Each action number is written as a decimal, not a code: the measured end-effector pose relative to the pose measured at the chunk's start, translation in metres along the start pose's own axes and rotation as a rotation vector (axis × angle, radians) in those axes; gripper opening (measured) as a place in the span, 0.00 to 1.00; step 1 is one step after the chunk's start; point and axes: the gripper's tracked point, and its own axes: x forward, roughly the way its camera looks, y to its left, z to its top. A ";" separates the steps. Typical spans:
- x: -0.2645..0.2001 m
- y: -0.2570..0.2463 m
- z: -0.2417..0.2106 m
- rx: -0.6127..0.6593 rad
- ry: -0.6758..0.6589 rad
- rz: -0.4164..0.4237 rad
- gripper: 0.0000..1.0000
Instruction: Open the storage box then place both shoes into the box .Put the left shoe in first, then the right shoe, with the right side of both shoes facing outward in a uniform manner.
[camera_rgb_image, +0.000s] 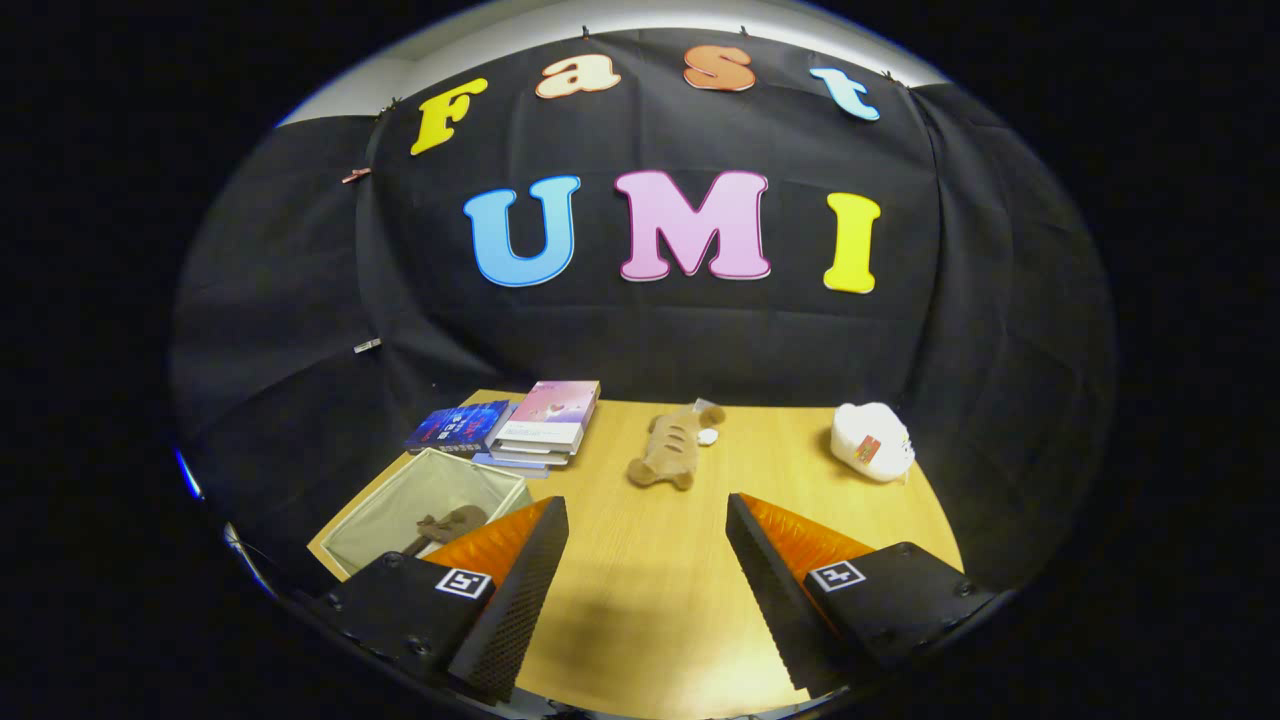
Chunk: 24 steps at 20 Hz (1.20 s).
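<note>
So the hand-held gripper (647, 520) is hovering low over the wooden surface (650, 600), fingers spread wide apart and gripping nothing, just bare wood showing between them. Over at the lower left of the frame, the storage box (372, 520) is sitting open, partly tucked behind the left finger, and one brown shoe (450, 524) is lying inside it already. The other shoe (668, 450) is lying on its side out on the surface, just ahead of the fingers near mid-frame. A stack of books (545, 420) is resting behind the box, and a white plush toy (872, 440) is sitting off to the right.
</note>
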 end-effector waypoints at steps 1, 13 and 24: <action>-0.005 -0.013 0.005 -0.022 -0.031 -0.002 0.99; -0.029 -0.089 0.004 -0.012 -0.140 0.048 0.99; -0.006 -0.085 -0.011 0.008 -0.041 0.039 0.99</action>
